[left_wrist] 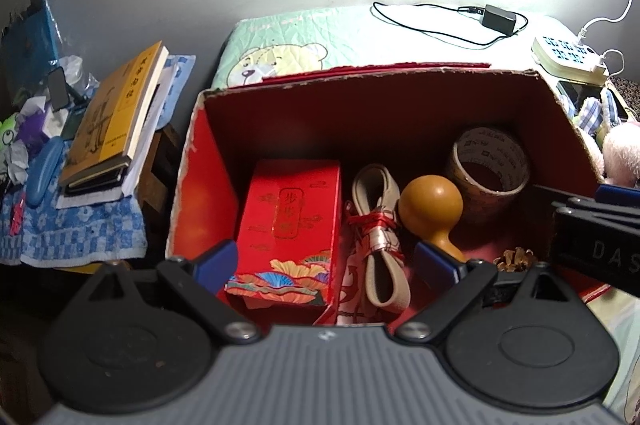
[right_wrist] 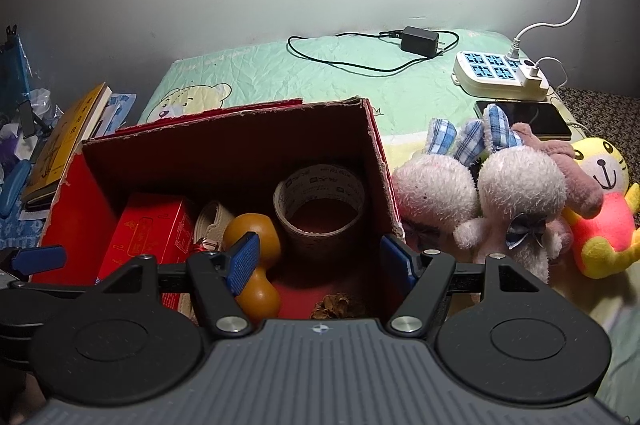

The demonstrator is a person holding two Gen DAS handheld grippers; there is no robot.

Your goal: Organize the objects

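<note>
Fingers on my left gripper [left_wrist: 326, 259] are spread wide and empty above the cardboard box [left_wrist: 208, 153]; my right gripper [right_wrist: 318, 259] is likewise spread, holding nothing. Below them sit a red packet [left_wrist: 290, 221], folded strap [left_wrist: 378, 225], gourd [left_wrist: 430, 203] and tape roll [left_wrist: 490, 165], packed side by side. Plush toys [right_wrist: 516, 189] lie just beside the box on the bed [right_wrist: 320, 77], probably next.
</note>
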